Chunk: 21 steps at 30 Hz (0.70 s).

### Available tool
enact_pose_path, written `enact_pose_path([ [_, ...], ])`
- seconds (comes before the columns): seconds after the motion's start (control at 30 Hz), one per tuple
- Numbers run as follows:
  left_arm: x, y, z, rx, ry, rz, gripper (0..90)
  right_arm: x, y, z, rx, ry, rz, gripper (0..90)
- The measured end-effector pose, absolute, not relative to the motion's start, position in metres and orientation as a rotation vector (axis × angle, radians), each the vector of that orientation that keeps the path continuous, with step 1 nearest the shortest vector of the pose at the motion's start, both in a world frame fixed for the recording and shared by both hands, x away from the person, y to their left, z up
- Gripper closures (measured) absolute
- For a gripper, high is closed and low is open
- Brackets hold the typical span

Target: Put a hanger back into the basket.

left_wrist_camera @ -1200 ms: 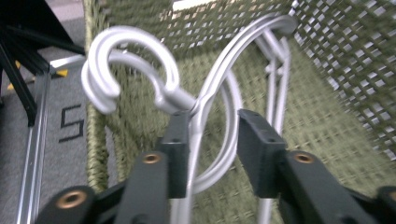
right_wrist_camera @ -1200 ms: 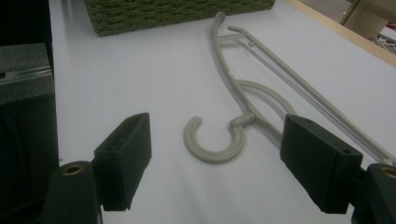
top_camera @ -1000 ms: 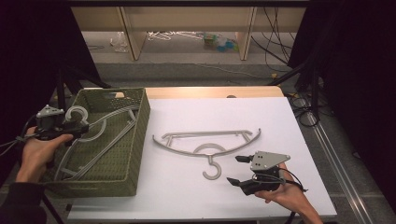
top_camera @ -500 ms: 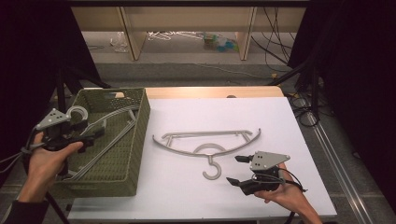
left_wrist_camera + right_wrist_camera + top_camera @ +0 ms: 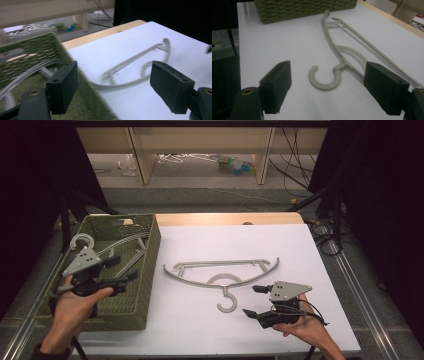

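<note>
Hanger [image 5: 222,275], grey plastic, lies flat on the white desk [image 5: 300,250] near the middle, with its hook [image 5: 227,301] turned to the near side. At the near right, the right gripper [image 5: 254,301] is held low over the desk just right of the hook; its jaws stand wide open and hold nothing. At the near left, the left gripper [image 5: 123,272] is over the green woven basket [image 5: 145,270], its jaws also wide open and empty. Inside the basket lie more grey hangers [image 5: 117,251]. Farther off, behind the desk, stands a wooden shelf [image 5: 200,145] with small things on the floor under it. No writing or brand can be read anywhere.
</note>
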<state>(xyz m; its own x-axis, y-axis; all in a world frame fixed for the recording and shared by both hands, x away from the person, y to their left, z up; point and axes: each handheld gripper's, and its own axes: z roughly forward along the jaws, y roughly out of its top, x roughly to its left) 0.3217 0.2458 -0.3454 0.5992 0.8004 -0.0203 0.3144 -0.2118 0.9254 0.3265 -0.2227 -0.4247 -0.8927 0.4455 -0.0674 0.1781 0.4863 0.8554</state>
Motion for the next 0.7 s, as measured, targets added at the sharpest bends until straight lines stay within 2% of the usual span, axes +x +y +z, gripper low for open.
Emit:
enact_pose_path([
  [0.2, 0.311, 0.208, -0.361, 1.816, 0.824, 0.512, 22.5, 0.328, -0.225, -0.427, 0.546, 2.451, 1.363, 21.5],
  [0.7, 0.285, 0.165, -0.395, 1.802, 0.751, 0.467, 21.8, 0.328, -0.225, -0.428, 0.549, 2.448, 1.366, 21.0],
])
